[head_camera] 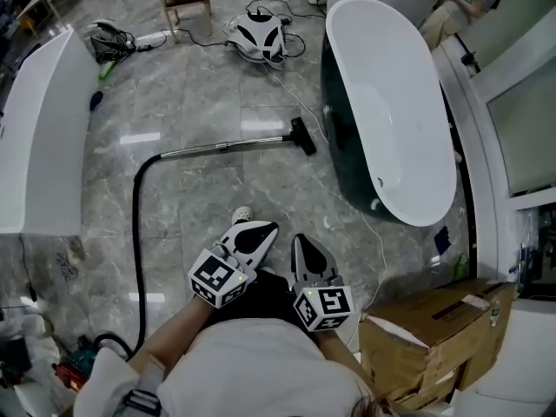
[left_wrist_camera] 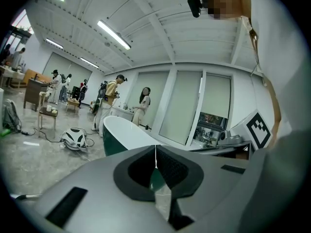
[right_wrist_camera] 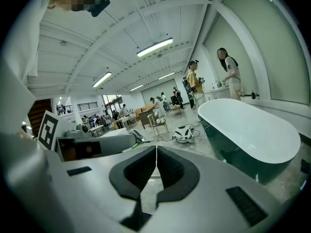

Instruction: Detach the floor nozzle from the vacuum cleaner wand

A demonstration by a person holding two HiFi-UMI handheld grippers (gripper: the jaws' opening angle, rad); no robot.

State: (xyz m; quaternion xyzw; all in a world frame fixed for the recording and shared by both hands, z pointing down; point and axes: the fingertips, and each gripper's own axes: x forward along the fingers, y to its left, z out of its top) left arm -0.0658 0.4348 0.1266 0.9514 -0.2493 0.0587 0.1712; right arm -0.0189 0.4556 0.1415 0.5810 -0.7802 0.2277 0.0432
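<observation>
**Head view: nozzle on the wand, both jaws closed and empty**

Head view looks steeply down on a grey marble floor (head_camera: 217,94). The slim silver metal vacuum wand (head_camera: 226,145) lies flat on it. Its long axis runs nearly straight across the picture, rising slightly toward the right. The black floor nozzle (head_camera: 303,135) is attached at the wand's right end. That end points at the white oval bathtub with the dark green outer wall (head_camera: 391,102). The nozzle head sits crosswise to the wand, tilted, close to the foot of the tub but not touching it. At the wand's left end a black flexible hose (head_camera: 137,233) bends down and runs toward the bottom of the picture.

The left gripper (head_camera: 268,228) and the right gripper (head_camera: 299,239) are side by side at the lower middle, close to the person's body. Both are well apart from the wand and nozzle, pointing roughly toward them. Each has its cube with square markers at the rear.

In the left gripper view the left gripper's jaws meet along a thin line, closed with nothing between them. In the right gripper view the right gripper's jaws are likewise closed on nothing.

A white and black vacuum cleaner body (head_camera: 258,37) sits among cables at the top of the floor, beyond the wand. A brown cardboard box (head_camera: 434,333) stands at the lower right, beside the right gripper. Both gripper views show the bathtub ahead and people standing farther off in the hall.
</observation>
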